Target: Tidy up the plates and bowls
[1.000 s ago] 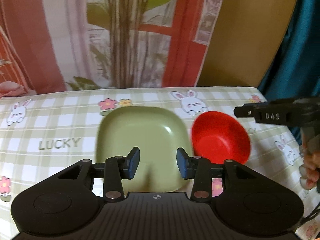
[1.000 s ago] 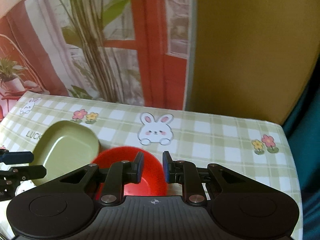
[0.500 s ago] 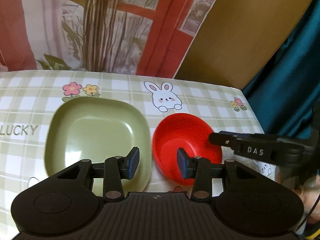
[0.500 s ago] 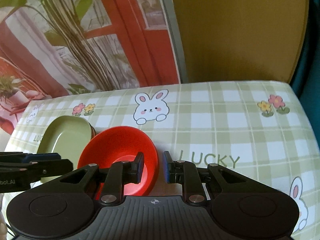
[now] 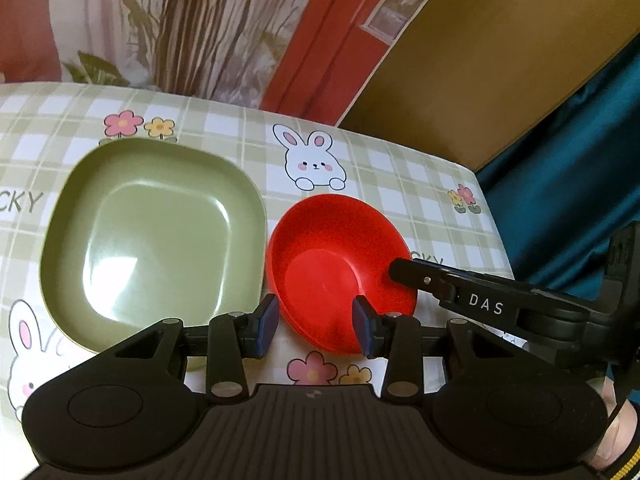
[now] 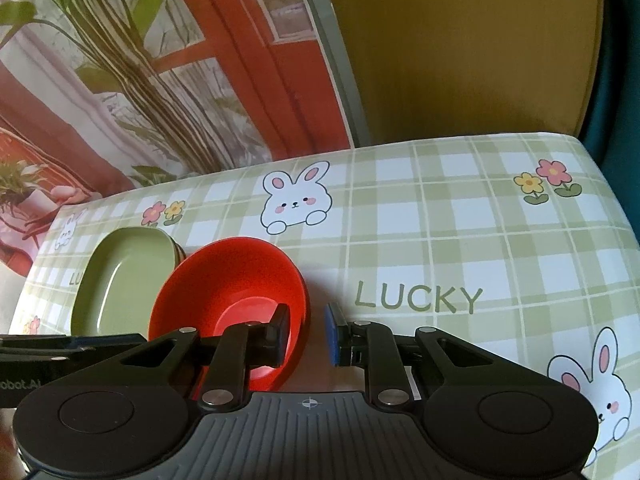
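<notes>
A red bowl (image 5: 332, 256) (image 6: 228, 280) sits on the checked tablecloth, touching a square green plate (image 5: 152, 232) (image 6: 120, 276) on its left. My left gripper (image 5: 314, 330) is open and hovers at the bowl's near rim. That rim shows in the gap between the blue pads, which stand clear of it. My right gripper (image 6: 306, 336) is open by a narrow gap and straddles the bowl's right rim, with its left finger (image 6: 280, 336) inside the bowl and its right finger outside. No pad presses the rim. The right gripper's finger (image 5: 404, 270) also reaches in over the bowl from the right.
The tablecloth (image 6: 440, 240) has rabbits, flowers and the word LUCKY, and ends at the right edge by a teal curtain (image 5: 580, 160). A printed backdrop (image 6: 180, 80) and a mustard panel (image 6: 460, 48) stand behind. A hand (image 5: 616, 440) shows at the lower right. My left gripper's finger (image 6: 60, 342) shows at the left edge.
Both grippers came down and closer to the red bowl while rolling. The left one shifted from over the green plate to the bowl. The right one's fingers now straddle the bowl's rim.
</notes>
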The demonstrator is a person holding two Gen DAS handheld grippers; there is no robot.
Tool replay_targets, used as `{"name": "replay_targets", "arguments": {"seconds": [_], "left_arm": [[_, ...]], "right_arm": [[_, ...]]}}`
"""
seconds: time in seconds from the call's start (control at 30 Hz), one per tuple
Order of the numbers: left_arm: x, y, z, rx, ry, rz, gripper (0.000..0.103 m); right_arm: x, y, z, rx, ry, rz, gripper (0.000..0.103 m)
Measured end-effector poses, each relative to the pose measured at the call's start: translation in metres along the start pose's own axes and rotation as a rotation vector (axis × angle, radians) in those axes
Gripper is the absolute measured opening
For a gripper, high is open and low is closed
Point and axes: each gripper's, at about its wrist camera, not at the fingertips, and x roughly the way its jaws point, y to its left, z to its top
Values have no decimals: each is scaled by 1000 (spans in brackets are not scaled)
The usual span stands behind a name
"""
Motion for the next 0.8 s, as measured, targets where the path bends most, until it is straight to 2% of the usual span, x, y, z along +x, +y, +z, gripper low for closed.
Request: {"name": "replay_targets", "arguments": {"seconds": [0.47, 0.7, 0.8], "left_arm": [[13, 1, -4, -42, 2, 38, 42], [22, -7, -9, 6, -16, 80, 41], [22, -7, -10, 17, -26, 94, 31]], "right_arm": [[3, -5, 2, 21, -5, 8, 19], [8, -8, -2, 55, -9, 22, 18], [8, -8, -4, 59, -12, 29, 9]]}}
